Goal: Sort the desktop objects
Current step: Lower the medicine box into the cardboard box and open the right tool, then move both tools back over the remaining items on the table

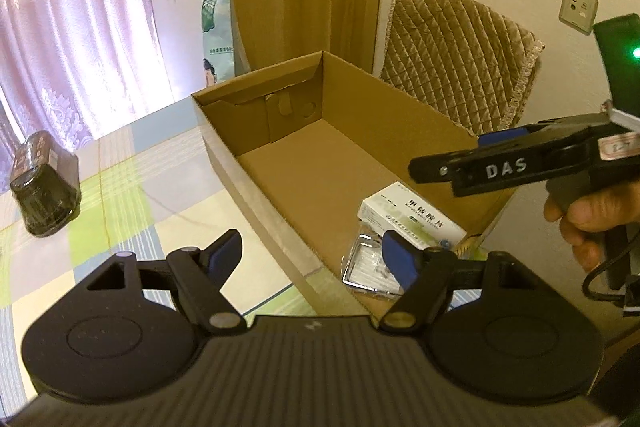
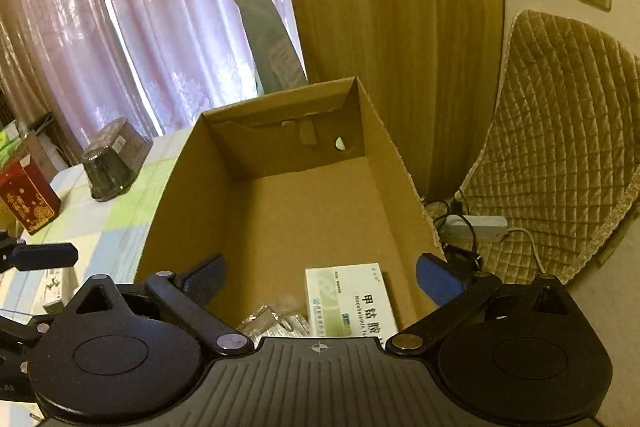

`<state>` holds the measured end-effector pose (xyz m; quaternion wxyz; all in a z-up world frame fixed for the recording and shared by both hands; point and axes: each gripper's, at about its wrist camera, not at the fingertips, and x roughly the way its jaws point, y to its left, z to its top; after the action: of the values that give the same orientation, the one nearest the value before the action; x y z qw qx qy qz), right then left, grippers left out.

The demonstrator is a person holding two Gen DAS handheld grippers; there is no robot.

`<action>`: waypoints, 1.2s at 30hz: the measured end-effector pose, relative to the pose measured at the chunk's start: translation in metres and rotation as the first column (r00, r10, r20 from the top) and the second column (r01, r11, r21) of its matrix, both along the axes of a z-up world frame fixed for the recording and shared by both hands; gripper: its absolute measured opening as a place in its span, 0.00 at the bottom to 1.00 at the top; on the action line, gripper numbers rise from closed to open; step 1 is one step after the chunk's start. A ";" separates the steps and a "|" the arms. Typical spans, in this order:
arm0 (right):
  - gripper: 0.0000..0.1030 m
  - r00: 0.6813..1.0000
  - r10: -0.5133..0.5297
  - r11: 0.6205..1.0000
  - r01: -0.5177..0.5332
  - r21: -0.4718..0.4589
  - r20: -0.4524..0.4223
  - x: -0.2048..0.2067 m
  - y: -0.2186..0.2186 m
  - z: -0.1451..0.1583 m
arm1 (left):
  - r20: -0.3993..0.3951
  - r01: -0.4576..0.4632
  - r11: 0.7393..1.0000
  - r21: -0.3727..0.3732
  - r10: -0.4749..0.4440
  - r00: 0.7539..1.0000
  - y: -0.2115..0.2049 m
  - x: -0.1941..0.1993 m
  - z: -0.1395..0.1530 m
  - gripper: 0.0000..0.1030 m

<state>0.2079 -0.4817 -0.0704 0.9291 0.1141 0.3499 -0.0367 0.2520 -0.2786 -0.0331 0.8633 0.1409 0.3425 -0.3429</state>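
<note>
1. Closest to the camera is the left gripper (image 1: 312, 259). Its jaws are wide open and hold nothing. It hangs over the near left edge of the box (image 1: 224, 163).
2. The right gripper (image 2: 320, 277) is over the near end of the box too. Its jaws are also wide open and empty. A hand (image 1: 592, 215) holds its grip.
3. Just under both grippers, inside the box at the near end, lie a white pill box (image 2: 350, 301) and a clear packet (image 1: 370, 263). They touch each other. These look already sorted.
4. The rest of the box floor is bare.
5. Farther off on the table (image 1: 132, 195) sits a dark jar (image 1: 44, 187), left of the box and well apart from it. In the right view a red box (image 2: 28, 199) stands near the jar.
6. My guess: one drop is done, and the next thing must be fetched. The left gripper is nearer the jar. It should swing left, close on the jar, and carry it into the box.
</note>
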 end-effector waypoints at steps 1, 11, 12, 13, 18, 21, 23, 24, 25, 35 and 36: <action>1.00 1.000 -0.005 1.000 0.005 0.002 0.002 -0.002 0.000 0.001 | -0.001 -0.004 1.000 0.000 0.004 1.000 0.002 -0.001 0.000 0.71; 1.00 0.999 -0.023 1.000 0.023 0.007 0.028 -0.029 0.007 0.019 | -0.011 -0.051 0.999 -0.009 0.051 0.999 0.035 -0.021 0.006 0.74; 1.00 0.999 -0.021 1.000 0.021 0.006 0.030 -0.032 0.009 0.020 | -0.011 -0.057 0.998 -0.009 0.057 0.998 0.039 -0.024 0.006 0.74; 1.00 0.999 -0.018 1.000 0.018 0.004 0.032 -0.036 0.011 0.022 | -0.012 -0.063 0.998 -0.009 0.063 0.998 0.043 -0.027 0.007 0.74; 1.00 0.999 -0.005 1.000 0.005 0.007 0.043 -0.058 0.026 0.029 | -0.020 -0.102 0.995 -0.012 0.101 0.995 0.069 -0.044 0.009 0.75; 1.00 0.999 0.013 1.000 -0.013 0.002 0.047 -0.070 0.038 0.032 | -0.022 -0.120 0.993 -0.002 0.120 0.993 0.086 -0.056 0.009 0.75; 1.00 0.998 0.026 1.000 -0.026 0.006 0.048 -0.079 0.048 0.034 | -0.025 -0.142 0.990 0.001 0.142 0.990 0.099 -0.062 0.009 0.76; 1.00 0.998 0.031 0.999 -0.031 0.010 0.052 -0.084 0.052 0.034 | -0.027 -0.154 0.988 0.003 0.154 0.988 0.106 -0.066 0.009 0.76; 1.00 0.998 0.035 0.999 -0.036 0.015 0.056 -0.089 0.057 0.035 | -0.028 -0.168 0.986 0.005 0.168 0.985 0.114 -0.070 0.009 0.76; 1.00 0.994 0.101 0.994 -0.102 0.041 0.041 -0.124 0.103 0.030 | -0.017 -0.280 0.959 0.042 0.281 0.960 0.190 -0.112 0.014 0.78; 1.00 0.994 0.106 0.993 -0.108 0.044 0.036 -0.126 0.107 0.029 | -0.016 -0.288 0.957 0.047 0.289 0.957 0.197 -0.117 0.014 0.78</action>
<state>0.0816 -0.3745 -0.0410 0.9327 0.1168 0.3405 0.0231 0.1353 -0.0818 -0.0194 0.8968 0.1047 0.3766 -0.2073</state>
